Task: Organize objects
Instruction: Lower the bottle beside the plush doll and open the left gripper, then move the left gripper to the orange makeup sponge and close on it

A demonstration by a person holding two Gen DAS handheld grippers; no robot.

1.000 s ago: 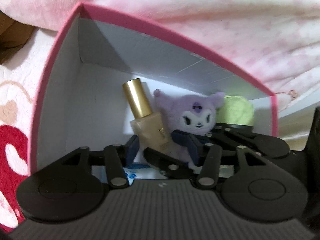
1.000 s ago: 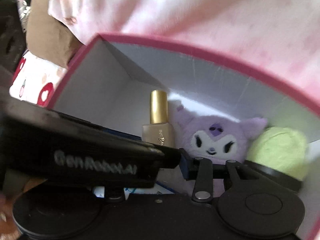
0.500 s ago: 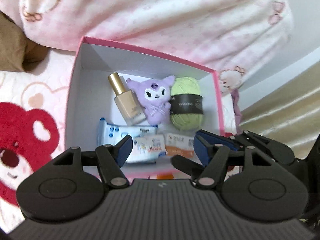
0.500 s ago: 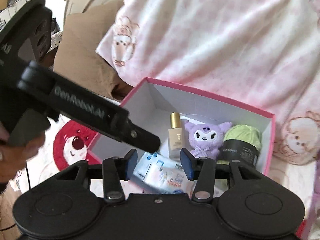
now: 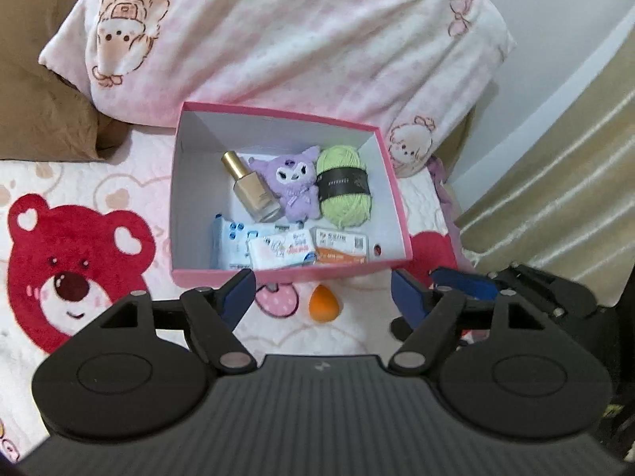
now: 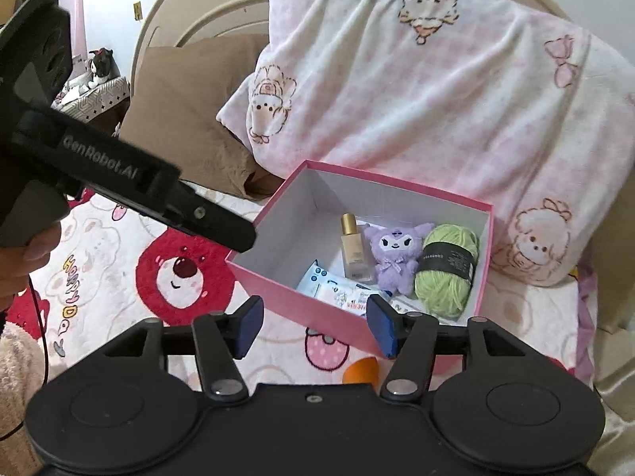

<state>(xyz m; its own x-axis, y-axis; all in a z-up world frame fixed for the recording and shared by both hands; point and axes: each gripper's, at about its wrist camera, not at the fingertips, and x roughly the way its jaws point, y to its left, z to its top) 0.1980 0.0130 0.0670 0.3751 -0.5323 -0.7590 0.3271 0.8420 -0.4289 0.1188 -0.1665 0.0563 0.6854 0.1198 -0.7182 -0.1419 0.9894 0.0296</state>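
A pink box [image 5: 278, 275] [image 6: 285, 301] sits on the bed. Inside lie a gold-capped foundation bottle [image 5: 250, 190] [image 6: 354, 250], a purple plush toy [image 5: 291, 186] [image 6: 393, 256], green yarn [image 5: 344, 188] [image 6: 446, 271] and several small packets [image 5: 278, 248] [image 6: 337, 293]. An orange sponge [image 5: 325, 307] [image 6: 361, 371] lies on the blanket just in front of the box. My left gripper [image 5: 323, 297] is open and empty, above and in front of the box. My right gripper [image 6: 315, 327] is open and empty, near the box's front wall.
A pink bear-print pillow [image 5: 278, 39] [image 6: 416, 99] lies behind the box, a brown pillow [image 5: 35, 99] [image 6: 186, 111] to its left. The blanket has a red bear print [image 5: 75, 273] [image 6: 182, 273]. A gold curtain [image 5: 555, 182] hangs at the right. The left gripper's body [image 6: 119, 182] crosses the right wrist view.
Both grippers have pulled back and up out of the box and now stand open above and in front of it. The whole box and the orange sponge have come into view.
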